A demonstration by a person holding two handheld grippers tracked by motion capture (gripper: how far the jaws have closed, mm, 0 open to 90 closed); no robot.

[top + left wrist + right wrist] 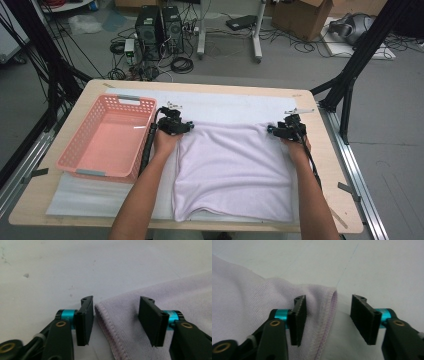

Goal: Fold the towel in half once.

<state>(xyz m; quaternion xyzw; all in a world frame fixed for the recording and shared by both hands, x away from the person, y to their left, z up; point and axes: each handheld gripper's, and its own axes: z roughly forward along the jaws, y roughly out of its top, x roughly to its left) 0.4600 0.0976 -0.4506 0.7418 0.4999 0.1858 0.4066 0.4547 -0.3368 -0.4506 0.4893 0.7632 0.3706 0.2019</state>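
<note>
High view hides my fingertips behind both grippers; up close, my fingers stand spread, seemingly unpressed, astride the lilac towel's (235, 170) far corners: left gripper (116, 322), right gripper (328, 321).

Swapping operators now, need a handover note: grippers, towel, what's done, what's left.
Left gripper: open, jaws straddling the far left corner of the lilac towel, no pinch yet.
Right gripper: open, straddling the far right corner hem.
Towel lies flat on the white mat; pink basket sits to its left.
Done: both grippers lined up at the corners.
Left: probably close on both corners, then fold.
</note>
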